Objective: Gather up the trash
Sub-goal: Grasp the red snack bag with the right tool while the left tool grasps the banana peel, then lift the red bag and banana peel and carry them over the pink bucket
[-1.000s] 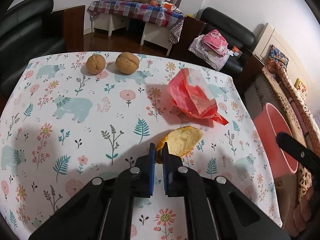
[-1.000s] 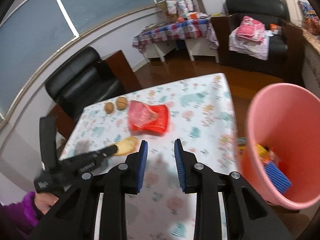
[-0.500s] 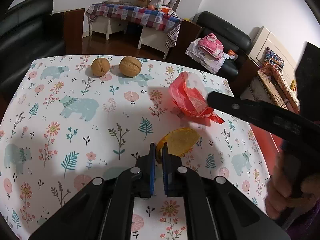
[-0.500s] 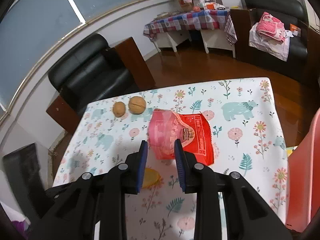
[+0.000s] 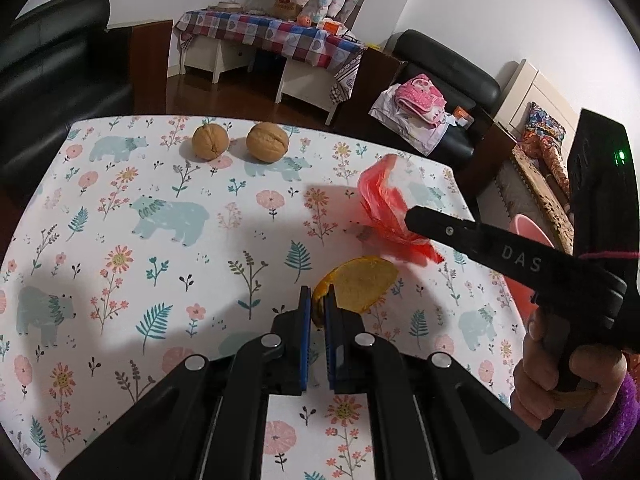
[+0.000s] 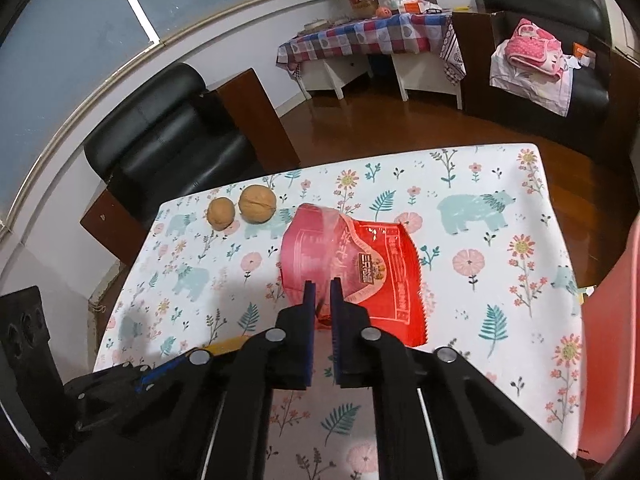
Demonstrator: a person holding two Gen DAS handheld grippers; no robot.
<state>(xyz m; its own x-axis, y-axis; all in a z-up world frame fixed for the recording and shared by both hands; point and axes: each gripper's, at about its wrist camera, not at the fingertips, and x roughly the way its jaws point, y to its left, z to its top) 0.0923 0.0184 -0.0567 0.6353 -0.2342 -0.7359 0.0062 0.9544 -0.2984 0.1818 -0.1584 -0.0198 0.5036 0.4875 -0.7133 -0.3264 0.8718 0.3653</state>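
Since 1 second ago our right claw [image 6: 323, 300] has reached the red snack bag [image 6: 360, 268], closing on its thin, light, slippery edge; our left claw [image 5: 316, 308] pinches the soft orange peel [image 5: 362, 286].

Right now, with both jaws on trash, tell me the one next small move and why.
Probably lift the right gripper a little and carry the red snack bag toward the pink bin at the table's right edge. Its jaws are closing on the bag's near edge, and the left gripper already pinches the orange peel.

floor [image 6: 400, 120]: dark wood, centre | window [image 6: 60, 20]: upper left | black armchair [image 6: 160, 136]: left | checked-cloth table [image 6: 360, 36]: top centre
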